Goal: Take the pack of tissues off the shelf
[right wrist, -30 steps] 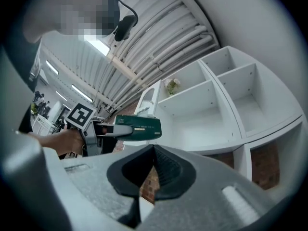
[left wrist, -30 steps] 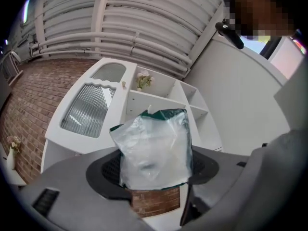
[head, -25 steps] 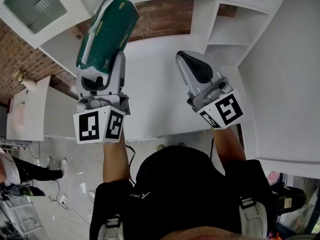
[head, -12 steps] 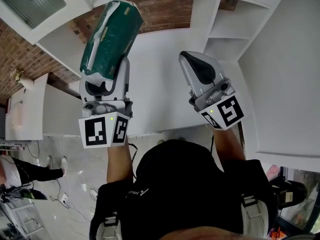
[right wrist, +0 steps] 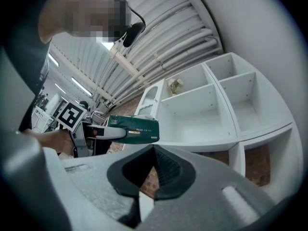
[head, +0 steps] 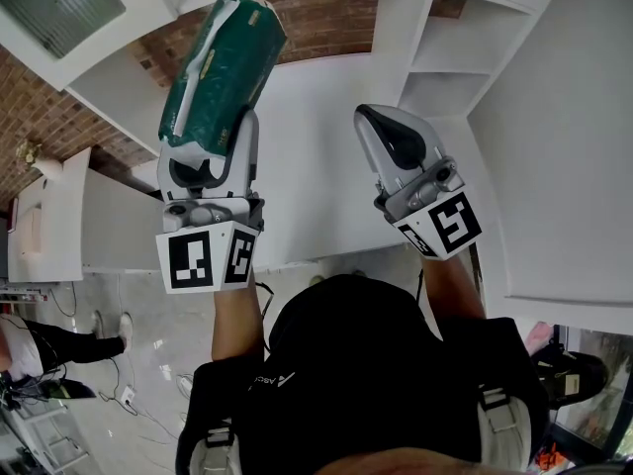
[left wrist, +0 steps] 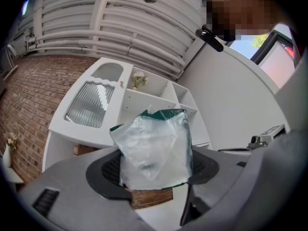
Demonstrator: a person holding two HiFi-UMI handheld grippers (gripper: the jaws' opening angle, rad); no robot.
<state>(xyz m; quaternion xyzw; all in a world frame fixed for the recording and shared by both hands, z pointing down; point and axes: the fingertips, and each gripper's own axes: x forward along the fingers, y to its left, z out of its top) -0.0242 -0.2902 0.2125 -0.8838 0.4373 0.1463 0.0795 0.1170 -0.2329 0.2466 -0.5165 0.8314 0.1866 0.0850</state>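
Note:
My left gripper is shut on the green pack of tissues, held up in front of the white shelf unit. In the left gripper view the pack's clear plastic end fills the space between the black pads. From the right gripper view the pack shows side-on, clear of the shelves, with the left gripper holding it. My right gripper hangs to the right of the pack; its jaws meet with nothing between them.
The white shelf unit has open compartments on the right and a ribbed glass door on the left. A small plant stands on an upper shelf. A brick wall lies behind. A white cabinet stands at the left.
The left gripper has lifted the pack slightly up and to the right. The right gripper has barely moved.

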